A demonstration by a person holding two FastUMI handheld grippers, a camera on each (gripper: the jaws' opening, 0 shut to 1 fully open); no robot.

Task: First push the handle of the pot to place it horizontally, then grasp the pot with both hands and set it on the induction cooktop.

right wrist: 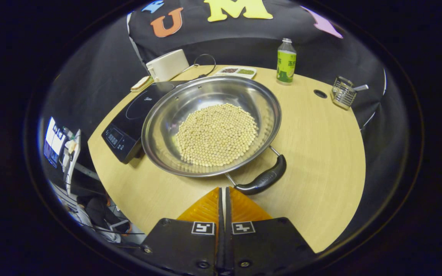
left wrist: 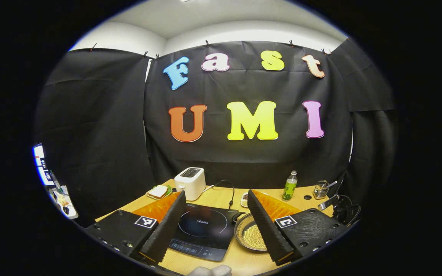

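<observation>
Left gripper view looks level across the wooden table (left wrist: 221, 197) toward the booth wall, and the left gripper (left wrist: 215, 222) hangs above the near edge with its two fingers spread wide apart, grasping nothing. From left to right along the back of the table stand a small tray with a sandwich (left wrist: 159, 191), a white toaster (left wrist: 190, 183), a green bottle (left wrist: 289, 186) and a wire basket (left wrist: 321, 189). Between the spread fingers lies the black induction cooktop (left wrist: 203, 230), and just to its right, partly hidden behind the right finger, sits the pot (left wrist: 249, 237). In the right gripper view the camera looks down on the table from above. The cooktop (right wrist: 129, 122) lies at the left, and the steel pot (right wrist: 167, 119), holding a round heap of pale beans (right wrist: 216, 134), rests on the table with its left rim overlapping the cooktop's edge. The pot's black handle (right wrist: 263, 179) sticks out at its near right side, lying roughly flat. The right gripper (right wrist: 223, 189) has its fingers pressed together with nothing between them, the tips just beside the left end of the handle; I cannot tell whether they touch it.
</observation>
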